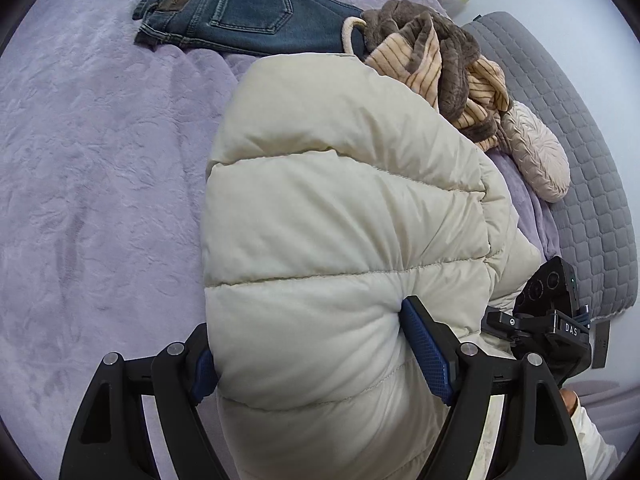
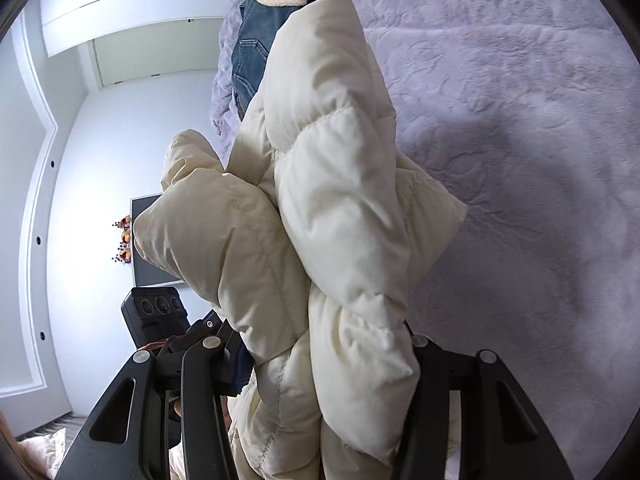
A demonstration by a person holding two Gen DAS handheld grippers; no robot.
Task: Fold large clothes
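Gripping cream puffer jacket [image 1: 340,208] – left claw [image 1: 316,364] and right claw [image 2: 320,360] both clamped, "DAS" on right claw's mount.

A bed with a lilac textured blanket [image 1: 100,168] stands beside white walls [image 2: 100,168] (a dark flat screen [image 2: 148,240] hangs there).

Cream puffer jacket [image 1: 340,200], quilted in horizontal baffles. Lilac bedspread [image 1: 100,160], embossed floral texture. Dark blue jeans [image 1: 240,12], faded wash, tan stitching, brown waist patch. Brown fleece garment [image 1: 448,52] with peach lining, thin dark stripes. Grey quilted headboard [image 1: 580,160], square grid. Pale pink pillow [image 1: 536,156], leaf-vein texture. Black tool frames, blue textured pads [image 1: 424,348].
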